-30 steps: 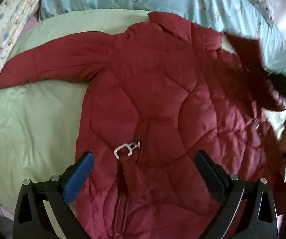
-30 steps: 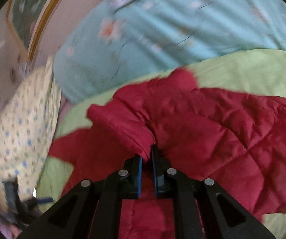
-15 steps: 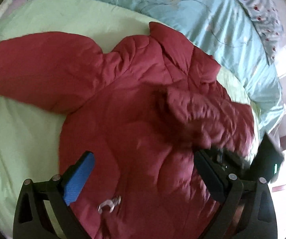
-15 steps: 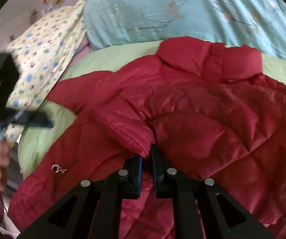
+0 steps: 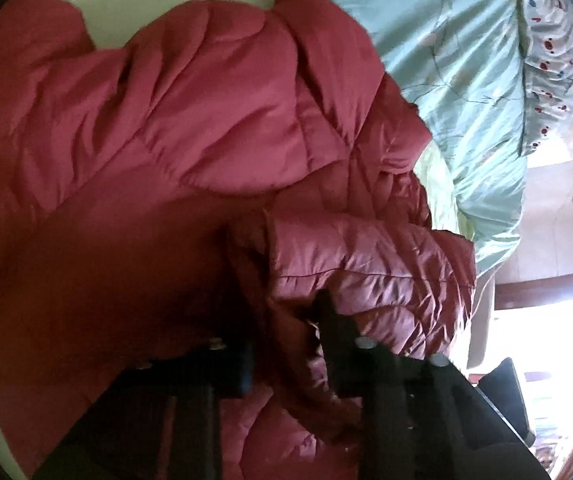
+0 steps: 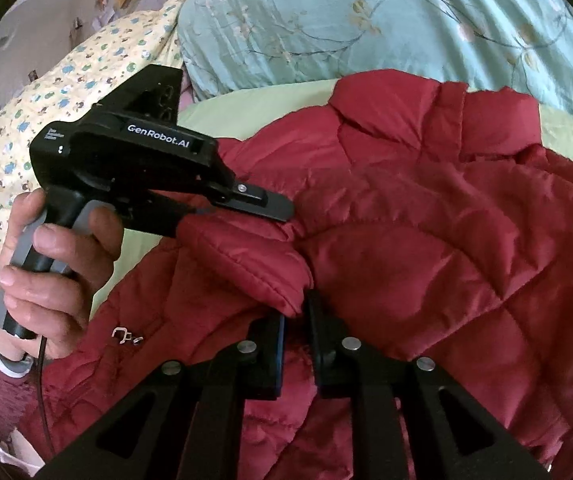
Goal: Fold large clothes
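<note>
A red quilted jacket [image 6: 426, 216] lies spread on a pale green sheet [image 6: 246, 108], collar toward the pillows. One sleeve [image 6: 246, 256] is folded across the chest. My right gripper [image 6: 296, 320] still pinches that sleeve's cuff between its pads, and its jaws are starting to open. My left gripper [image 6: 282, 216], held by a hand [image 6: 54, 264], comes in from the left. Its jaws are closing, and they clamp the same sleeve further up. In the left wrist view the left gripper [image 5: 286, 340] is dark, with red sleeve fabric [image 5: 366, 256] bunched between its fingers.
A light blue floral duvet [image 6: 366, 20] lies beyond the collar, and a yellow patterned pillow [image 6: 66, 92] is at the left. The jacket's metal zipper pull [image 6: 124, 336] rests near the hem. The bed's edge and a bright floor [image 5: 546, 240] show at the right of the left wrist view.
The left gripper swung right and down over the jacket and went from wide open to closed on the folded sleeve. The right gripper carried the cuff down onto the chest and now holds still.
</note>
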Demonstrator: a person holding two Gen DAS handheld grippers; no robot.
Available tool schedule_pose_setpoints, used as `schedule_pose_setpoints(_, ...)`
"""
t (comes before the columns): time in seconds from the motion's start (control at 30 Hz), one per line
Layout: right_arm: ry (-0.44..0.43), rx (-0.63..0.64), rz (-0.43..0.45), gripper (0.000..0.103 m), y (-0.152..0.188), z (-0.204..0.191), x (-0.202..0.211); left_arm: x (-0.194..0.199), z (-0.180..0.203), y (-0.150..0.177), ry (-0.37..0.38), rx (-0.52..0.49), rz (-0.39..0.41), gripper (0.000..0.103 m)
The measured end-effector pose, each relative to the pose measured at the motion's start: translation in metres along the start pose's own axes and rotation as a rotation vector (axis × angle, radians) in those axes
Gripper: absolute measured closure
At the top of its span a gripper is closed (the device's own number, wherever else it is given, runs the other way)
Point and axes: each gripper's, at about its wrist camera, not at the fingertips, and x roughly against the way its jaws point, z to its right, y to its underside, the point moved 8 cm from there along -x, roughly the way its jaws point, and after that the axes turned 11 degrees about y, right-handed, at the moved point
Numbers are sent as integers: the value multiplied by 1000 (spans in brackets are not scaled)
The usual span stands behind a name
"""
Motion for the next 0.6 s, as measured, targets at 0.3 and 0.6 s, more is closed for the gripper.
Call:
schedule_pose_setpoints(0.3,20,-96,16,67,3,31,31,38,3,-5,-167,-156,106,89)
schedule_pose_setpoints(0.6,273,-367,103,55,-14,150,59,56,17,5,-301,-327,128,88)
